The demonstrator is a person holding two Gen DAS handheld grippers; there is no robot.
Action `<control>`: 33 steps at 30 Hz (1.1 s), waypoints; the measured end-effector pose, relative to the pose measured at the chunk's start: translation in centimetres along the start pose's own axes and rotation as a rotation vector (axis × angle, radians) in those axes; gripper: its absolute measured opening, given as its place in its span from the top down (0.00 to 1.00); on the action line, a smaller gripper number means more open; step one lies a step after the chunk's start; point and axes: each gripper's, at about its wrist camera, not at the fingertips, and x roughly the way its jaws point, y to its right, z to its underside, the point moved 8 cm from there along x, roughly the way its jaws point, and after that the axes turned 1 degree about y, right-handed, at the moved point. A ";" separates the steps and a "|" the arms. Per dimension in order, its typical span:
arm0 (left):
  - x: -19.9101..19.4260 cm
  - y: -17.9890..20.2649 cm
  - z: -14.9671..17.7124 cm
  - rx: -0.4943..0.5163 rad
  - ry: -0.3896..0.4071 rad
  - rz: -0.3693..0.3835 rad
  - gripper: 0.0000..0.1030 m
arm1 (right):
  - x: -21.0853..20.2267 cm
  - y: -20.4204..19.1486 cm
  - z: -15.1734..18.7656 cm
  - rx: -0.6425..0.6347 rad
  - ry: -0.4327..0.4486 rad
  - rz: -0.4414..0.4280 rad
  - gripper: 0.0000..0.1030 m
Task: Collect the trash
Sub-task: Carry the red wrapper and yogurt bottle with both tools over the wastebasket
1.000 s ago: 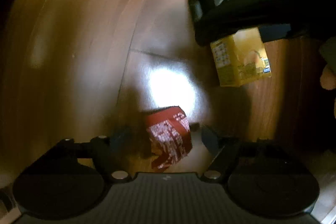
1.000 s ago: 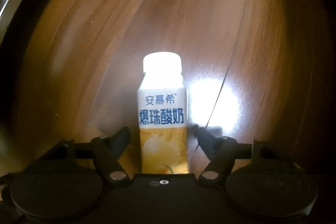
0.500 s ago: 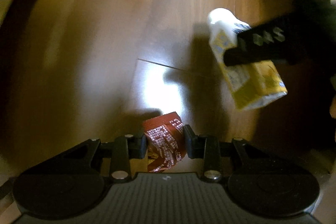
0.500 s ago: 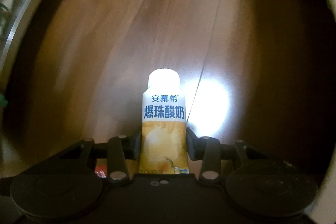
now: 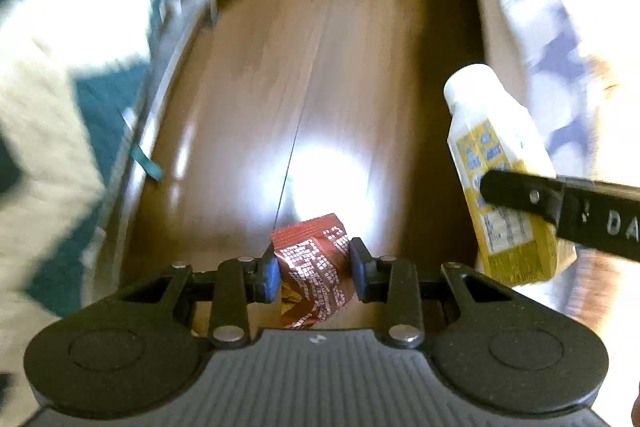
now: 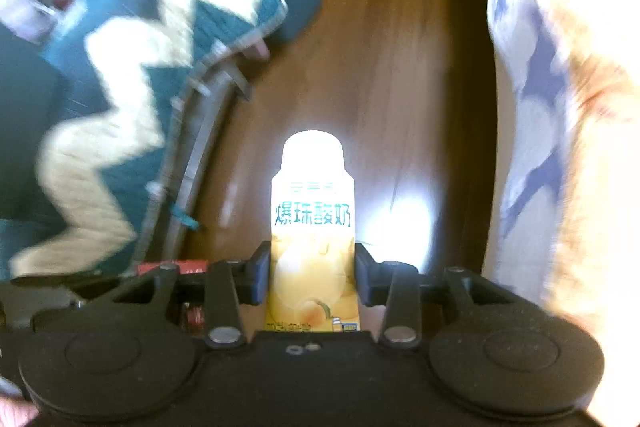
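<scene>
The left tool (image 5: 313, 271) is clamped on a crumpled red wrapper (image 5: 314, 269), lifted above the wood floor (image 5: 320, 67). The right tool (image 6: 311, 277) grips a yellow bottle (image 6: 313, 239) by its lower body, long axis along the fingers, white cap forward. Blurred teal-and-cream fabric (image 6: 100, 115), perhaps a quilt, lies left.

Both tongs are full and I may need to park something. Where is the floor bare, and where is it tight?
The wood floor runs bare ahead, a strip between the teal quilt on the left and the patterned fabric on the right. Both edges are crowded. The left tongs grip the red wrapper; the right tongs grip the yogurt bottle.
</scene>
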 end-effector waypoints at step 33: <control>-44.3 -15.1 -12.0 -0.075 0.455 -0.036 0.68 | -27.6 -33.3 -13.4 -0.442 0.217 -0.166 0.61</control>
